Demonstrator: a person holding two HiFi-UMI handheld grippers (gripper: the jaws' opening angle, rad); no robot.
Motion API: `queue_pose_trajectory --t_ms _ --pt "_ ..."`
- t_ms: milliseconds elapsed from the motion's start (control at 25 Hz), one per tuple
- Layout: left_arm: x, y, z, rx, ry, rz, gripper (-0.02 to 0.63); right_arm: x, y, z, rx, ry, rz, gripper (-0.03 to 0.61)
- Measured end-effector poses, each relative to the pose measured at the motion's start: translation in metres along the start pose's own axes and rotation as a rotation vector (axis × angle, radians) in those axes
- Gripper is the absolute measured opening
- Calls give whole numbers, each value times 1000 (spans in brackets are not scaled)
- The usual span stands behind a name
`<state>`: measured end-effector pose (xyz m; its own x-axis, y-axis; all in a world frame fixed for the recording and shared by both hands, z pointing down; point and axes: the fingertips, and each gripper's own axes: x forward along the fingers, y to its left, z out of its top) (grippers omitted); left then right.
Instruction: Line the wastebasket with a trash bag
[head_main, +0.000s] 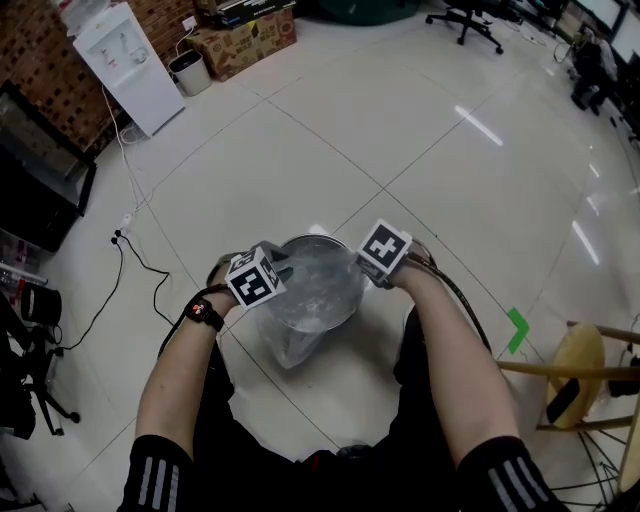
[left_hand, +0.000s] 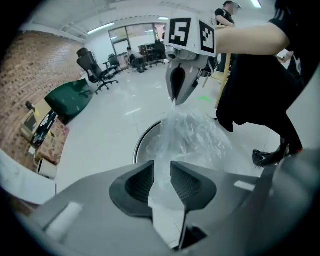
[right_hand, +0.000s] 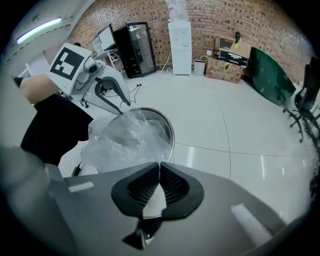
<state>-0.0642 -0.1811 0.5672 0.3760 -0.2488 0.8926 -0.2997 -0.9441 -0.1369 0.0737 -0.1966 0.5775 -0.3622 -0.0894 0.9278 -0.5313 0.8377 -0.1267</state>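
A round metal wastebasket (head_main: 335, 262) stands on the tiled floor between my two grippers. A clear trash bag (head_main: 296, 325) is stretched over it and hangs down its near side. My left gripper (head_main: 280, 268) is at the basket's left rim, my right gripper (head_main: 368, 266) at the right rim. In the left gripper view the bag (left_hand: 192, 135) runs bunched between my left jaws (left_hand: 161, 182), which press on it, and up to the right gripper (left_hand: 175, 100), pinched on its top edge. In the right gripper view my jaws (right_hand: 159, 182) are shut on the film; the left gripper (right_hand: 122, 111) holds the bag (right_hand: 125, 140) across the basket (right_hand: 171, 135).
A white water dispenser (head_main: 125, 65), a small bin (head_main: 188, 72) and a cardboard box (head_main: 245, 40) stand by the brick wall at the back left. A cable (head_main: 130, 255) trails over the floor at left. A wooden stool (head_main: 580, 365) stands at the right, near a green tape mark (head_main: 517, 330).
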Motion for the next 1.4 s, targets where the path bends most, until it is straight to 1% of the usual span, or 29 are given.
queue_pose_trajectory --t_ms 80,200,280,400,480,560,600,640,680,760,840,920,1160,1320,1400 --pt "-6 8 -21 -46 20 22 115 -1 -1 0 -5 -8 9 9" --pt "-1 12 -50 -107 59 26 158 -10 -5 2 19 -12 -4 9" --pt "4 15 -61 -130 79 27 173 -9 -6 5 9 -19 -3 9" --pt "12 10 -68 -139 88 0 170 -2 -7 7 -2 -11 0 9" --pt "16 8 -70 -114 95 -9 149 3 -9 7 -3 0 -1 9" --pt "16 7 -69 -112 91 -16 124 7 -10 6 3 11 4 9" --pt "13 8 -69 -118 93 -19 98 8 -10 6 8 12 10 9" --pt "10 8 -73 -122 108 -16 50 8 -10 8 13 9 14 9" --pt "8 10 -79 -121 130 -10 17 8 -10 9 19 2 15 9" --pt "3 14 -86 -117 147 8 3 7 -14 14 34 -17 6 9" --pt "0 22 -83 -133 120 33 3 6 -22 18 53 -43 -13 9" --pt "-3 35 -81 -169 90 69 3 6 -31 21 74 -67 -39 9" --pt "1 67 -77 -335 -25 150 3 14 -55 20 137 -101 -128 9" --pt "12 86 -88 -444 -48 208 3 26 -75 14 235 -138 -155 9" --pt "20 91 -95 -477 -43 218 3 33 -83 15 263 -165 -160 9"
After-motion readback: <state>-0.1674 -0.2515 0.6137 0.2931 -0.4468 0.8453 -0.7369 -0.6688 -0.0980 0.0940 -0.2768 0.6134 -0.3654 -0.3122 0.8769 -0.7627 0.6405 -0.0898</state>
